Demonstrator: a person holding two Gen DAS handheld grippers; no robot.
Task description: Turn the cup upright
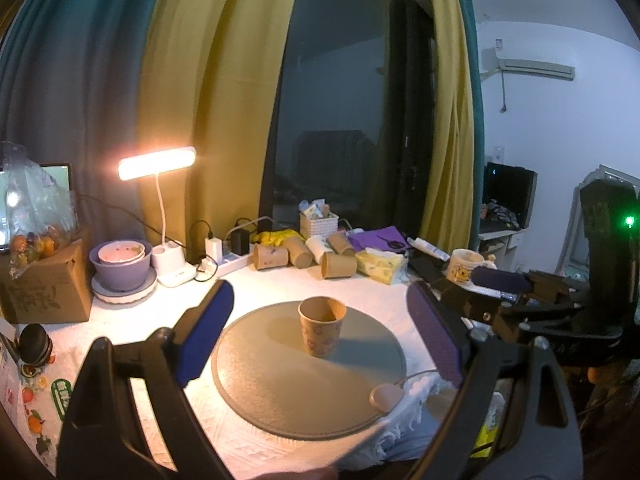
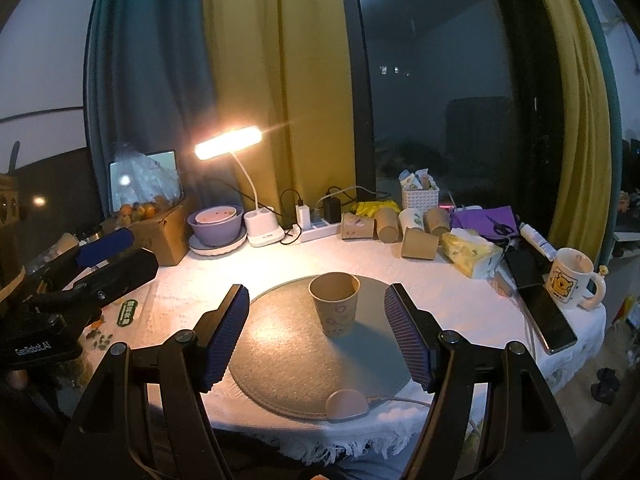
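Spread wide and gripping nothing, the right gripper (image 2: 316, 334) frames the scene from close in, its ribbed blue pads (image 2: 226, 334) set on black plastic fingers, apart from everything on the table; the left gripper (image 1: 320, 332) is likewise splayed with nothing between its fingers, both hanging short of the work, which suggests neither is needed at the cup just now. Beneath them a white textured tablecloth (image 2: 472, 300) with a fringed edge covers the table, probably to soften contact and keep things from sliding. On it lies a round grey mat (image 2: 288, 352), flat and finely grained, giving a marked, level spot for the job. A small pinkish dome (image 2: 346, 404) with a thin cord sits at the mat's near edge; what it is I cannot tell. Toward the far side of the mat stands the paper cup (image 2: 335, 304), tan with faint flower prints, tapered, thin-walled and light, its open mouth facing up and its base flat on the mat. Judged from that pose, the flip looks complete, and a loose, light cup like this would tip easily if brushed.
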